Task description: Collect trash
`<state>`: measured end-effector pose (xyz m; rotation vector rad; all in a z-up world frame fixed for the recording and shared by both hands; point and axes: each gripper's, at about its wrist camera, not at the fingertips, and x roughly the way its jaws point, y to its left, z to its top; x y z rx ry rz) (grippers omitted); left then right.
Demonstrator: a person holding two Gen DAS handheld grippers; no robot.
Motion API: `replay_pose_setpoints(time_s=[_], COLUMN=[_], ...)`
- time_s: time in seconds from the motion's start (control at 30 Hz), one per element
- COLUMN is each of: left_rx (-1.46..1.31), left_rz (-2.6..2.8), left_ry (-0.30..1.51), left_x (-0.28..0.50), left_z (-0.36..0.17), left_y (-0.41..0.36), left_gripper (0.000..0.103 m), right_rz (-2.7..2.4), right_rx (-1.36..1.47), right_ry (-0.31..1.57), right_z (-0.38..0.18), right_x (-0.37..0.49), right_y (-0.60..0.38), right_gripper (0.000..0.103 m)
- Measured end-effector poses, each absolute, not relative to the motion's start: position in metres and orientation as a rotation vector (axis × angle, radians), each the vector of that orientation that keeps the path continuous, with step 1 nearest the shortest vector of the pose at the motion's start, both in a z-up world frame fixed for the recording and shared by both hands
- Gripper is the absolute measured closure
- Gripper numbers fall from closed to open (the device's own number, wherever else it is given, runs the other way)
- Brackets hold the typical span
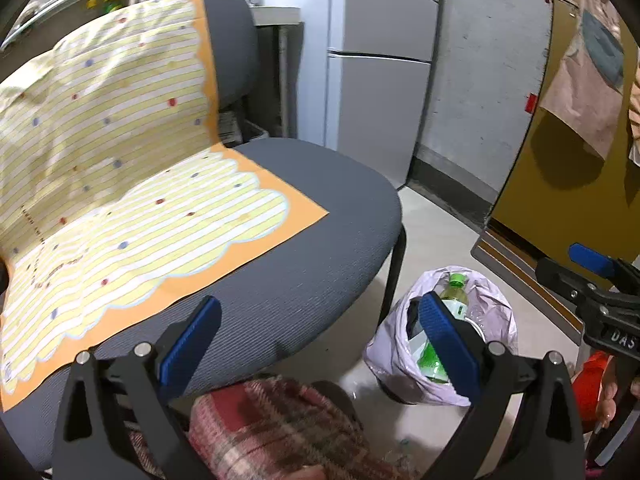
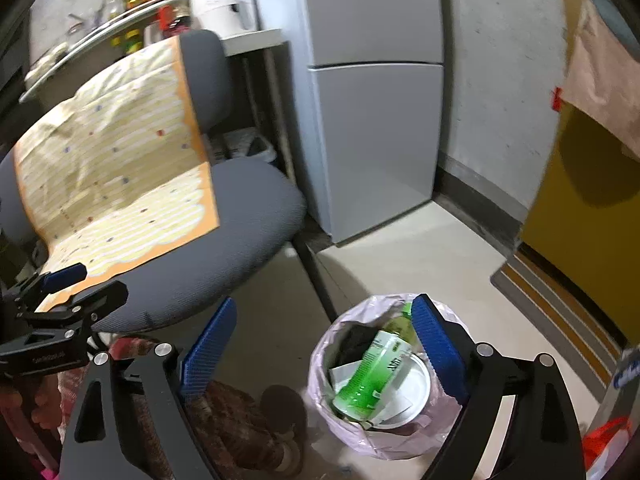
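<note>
- Pale tiled floor [image 2: 400, 248] runs between a grey office chair [image 1: 312, 240] and a mustard-yellow door [image 1: 560, 184], with a striped mat [image 2: 560, 304] at the door's foot.
- Left gripper [image 1: 320, 344]: blue-padded fingers spread wide, nothing between them, held over the chair seat's front edge. A plaid-clothed knee [image 1: 272, 428] sits just below it.
- Right gripper [image 2: 324, 348]: fingers likewise spread, empty, hanging above the floor beside the bin; its right finger overlaps the bin rim in view.
- Trash bin [image 2: 400, 440], lined with a pale lilac bag [image 1: 384, 348], stands on the floor just beside the chair's front leg. Inside lie a green plastic bottle [image 2: 372, 368], tilted, a white round lid or dish [image 2: 412, 392], white paper and something dark.
- Chair seat and backrest carry a yellow striped sheet with orange border [image 1: 132, 184], draped flat over both.
- Behind the chair: a grey refrigerator [image 2: 372, 120], a white appliance [image 2: 222, 4] on a small shelf, and bottles on a metal rack [image 2: 132, 4].
</note>
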<state>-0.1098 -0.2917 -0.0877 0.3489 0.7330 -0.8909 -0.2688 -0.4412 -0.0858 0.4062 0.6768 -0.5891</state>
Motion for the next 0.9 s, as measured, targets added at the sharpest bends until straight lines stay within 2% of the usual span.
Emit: replay_pose_setpoints(time_s=[0.23, 0.9], left_rx=[0.363, 0.352], left_rz=[-0.837, -0.762], left_ry=[0.744, 0.784], left_x=[-0.11, -0.101], left_z=[-0.076, -0.066], left_y=[-0.275, -0.255], left_gripper=[0.007, 0.007], right_rz=[-0.552, -0.58], right_rx=[0.414, 0.389], right_ry=[0.743, 0.684], right_z=[-0.074, -0.053], right_x=[-0.264, -0.276], right_y=[-0.436, -0.432], right_gripper=[0.012, 0.012])
